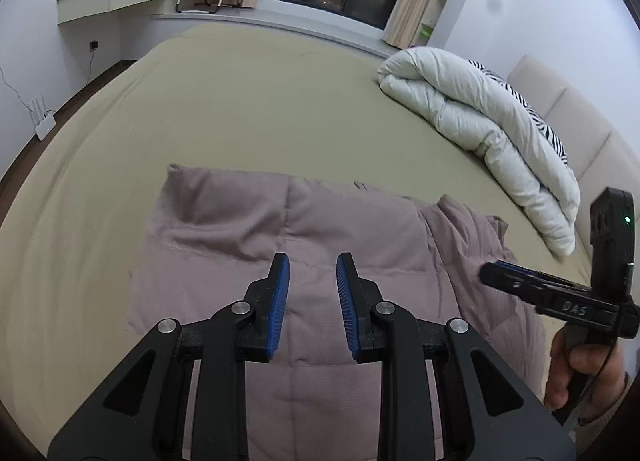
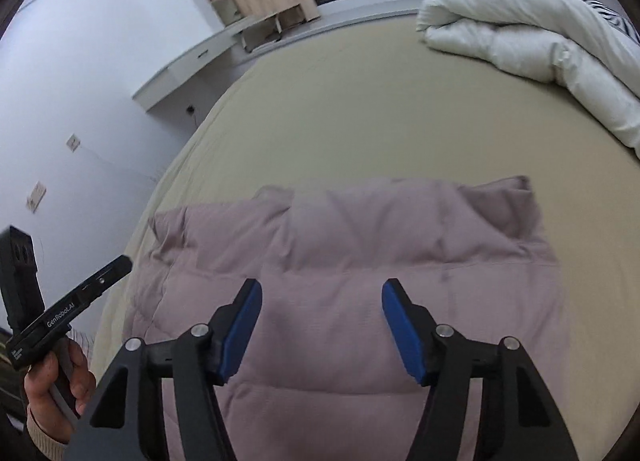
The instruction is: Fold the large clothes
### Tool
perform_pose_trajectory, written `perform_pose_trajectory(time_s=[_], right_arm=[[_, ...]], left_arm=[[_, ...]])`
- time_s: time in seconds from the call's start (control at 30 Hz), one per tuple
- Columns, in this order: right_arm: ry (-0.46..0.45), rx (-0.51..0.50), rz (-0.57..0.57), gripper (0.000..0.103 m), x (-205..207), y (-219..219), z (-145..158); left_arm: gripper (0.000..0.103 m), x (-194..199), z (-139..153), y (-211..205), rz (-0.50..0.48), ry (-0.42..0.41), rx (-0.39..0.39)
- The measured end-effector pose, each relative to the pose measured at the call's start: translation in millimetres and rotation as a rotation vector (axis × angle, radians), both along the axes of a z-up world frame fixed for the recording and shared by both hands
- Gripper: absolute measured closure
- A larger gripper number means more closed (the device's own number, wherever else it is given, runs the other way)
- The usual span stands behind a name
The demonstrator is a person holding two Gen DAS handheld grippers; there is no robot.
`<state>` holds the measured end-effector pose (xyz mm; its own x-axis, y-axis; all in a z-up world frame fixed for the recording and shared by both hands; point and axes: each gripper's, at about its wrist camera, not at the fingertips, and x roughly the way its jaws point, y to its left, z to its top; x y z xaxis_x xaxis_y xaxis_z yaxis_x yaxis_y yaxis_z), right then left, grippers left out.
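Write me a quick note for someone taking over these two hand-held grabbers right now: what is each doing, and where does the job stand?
Left gripper: jaws open, empty, above the mauve padded jacket.
Right gripper: jaws open wider, empty, also over the jacket.
Jacket lies on the beige bed, apparently partly folded, one side bunched up.
White duvet is rolled at the far corner.
Left: further folds, probably.

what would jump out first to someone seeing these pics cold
The puffy mauve quilted jacket lies spread on the olive-beige bed sheet, nearest the cameras. Both grippers hover over it, open and empty: the left gripper and the right gripper, with blue-padded fingers. A rolled white duvet sits at the bed's far right.
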<state>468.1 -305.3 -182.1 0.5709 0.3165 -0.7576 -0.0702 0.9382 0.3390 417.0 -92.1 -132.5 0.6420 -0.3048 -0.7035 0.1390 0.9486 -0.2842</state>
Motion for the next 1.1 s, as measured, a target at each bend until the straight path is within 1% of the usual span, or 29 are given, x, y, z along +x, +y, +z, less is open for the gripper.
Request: perform_pose_trajectory(time_s=[0.03, 0.07, 0.1, 0.13, 0.17, 0.3, 0.33, 0.43, 0.53, 0.67, 0.77, 0.87, 0.97, 1.0, 1.07, 1.1], right_arm=[[0.024, -0.024, 0.014, 0.043, 8, 13, -9], [0.039, -0.058, 0.016, 0.052, 18, 21, -18], [0.05, -0.098, 0.009, 0.057, 29, 27, -28], [0.055, -0.115, 0.007, 0.06, 46, 24, -38], [0.059, -0.135, 0.002, 0.064, 57, 23, -45], [0.076, -0.136, -0.018, 0.073, 90, 15, -61], [0.082, -0.152, -0.019, 0.073, 97, 15, -65], [0.101, -0.191, -0.012, 0.074, 120, 19, -79], [0.115, -0.19, -0.02, 0.074, 141, 15, -95], [0.118, -0.174, -0.026, 0.075, 152, 10, -105], [0.108, -0.19, -0.024, 0.075, 153, 16, -108], [0.092, -0.197, -0.036, 0.075, 156, 18, -111], [0.077, -0.219, -0.048, 0.075, 153, 25, -110], [0.075, -0.225, -0.047, 0.074, 153, 26, -109], [0.067, -0.206, -0.042, 0.072, 147, 25, -102], [0.07, -0.18, -0.041, 0.071, 140, 21, -93]], left_arm=[[0.08, 4, -8, -7, 0.0, 0.011, 0.019], [0.08, 6, -14, -12, -0.002, 0.022, 0.04], [0.08, 12, -21, -21, 0.0, 0.033, 0.069], [0.08, 22, -30, -28, 0.006, 0.04, 0.103], [0.08, 34, -37, -39, 0.006, 0.041, 0.134], [0.08, 77, -71, -47, 0.019, 0.068, 0.201], [0.08, 87, -78, -50, 0.024, 0.073, 0.222], [0.08, 114, -99, -43, 0.033, 0.112, 0.204], [0.08, 136, -116, -44, 0.031, 0.133, 0.227], [0.08, 160, -137, -43, 0.016, 0.153, 0.252], [0.08, 170, -151, -42, 0.011, 0.15, 0.276], [0.08, 187, -165, -50, 0.009, 0.15, 0.308], [0.08, 192, -168, -53, 0.002, 0.161, 0.342], [0.08, 191, -166, -54, 0.002, 0.162, 0.342], [0.08, 184, -156, -51, 0.014, 0.171, 0.335], [0.08, 171, -147, -46, 0.017, 0.165, 0.323]])
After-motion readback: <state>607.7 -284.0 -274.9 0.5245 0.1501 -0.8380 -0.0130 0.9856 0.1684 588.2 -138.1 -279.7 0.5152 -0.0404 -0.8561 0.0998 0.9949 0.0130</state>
